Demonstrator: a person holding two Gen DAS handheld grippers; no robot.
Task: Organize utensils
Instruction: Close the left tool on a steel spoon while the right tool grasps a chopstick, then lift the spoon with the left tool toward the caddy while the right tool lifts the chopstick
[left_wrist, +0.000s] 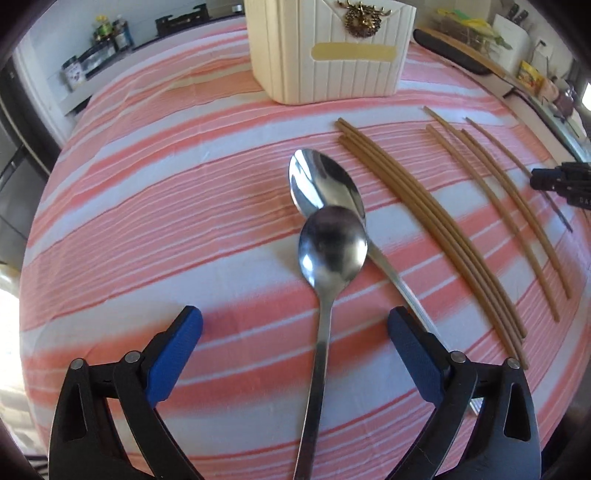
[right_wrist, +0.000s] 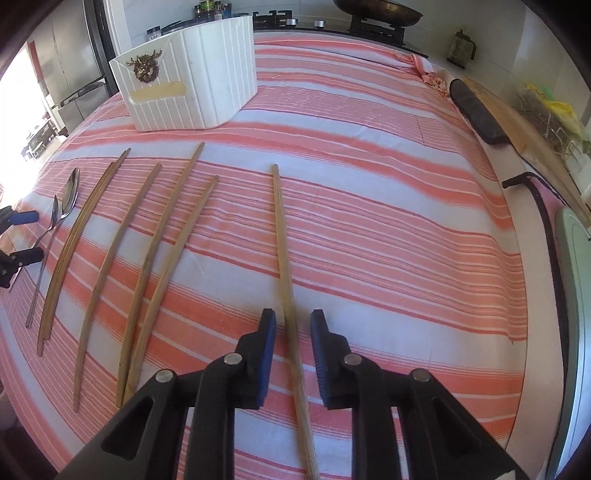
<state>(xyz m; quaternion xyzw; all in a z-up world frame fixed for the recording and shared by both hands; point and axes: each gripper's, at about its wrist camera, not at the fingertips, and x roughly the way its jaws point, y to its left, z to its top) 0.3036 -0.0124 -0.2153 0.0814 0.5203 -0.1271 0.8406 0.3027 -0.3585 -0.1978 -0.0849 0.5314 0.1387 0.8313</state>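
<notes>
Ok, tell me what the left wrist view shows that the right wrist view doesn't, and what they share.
Only the left wrist view: the left gripper from behind, jaws wide apart astride the near spoon, whose bowl overlaps the far spoon.

Only the right wrist view: the lone chopstick between the right gripper's narrowed jaws, pads not visibly pressing; a dark pan behind.

Both: the white holder, the striped cloth, both spoons and the other chopsticks.
</notes>
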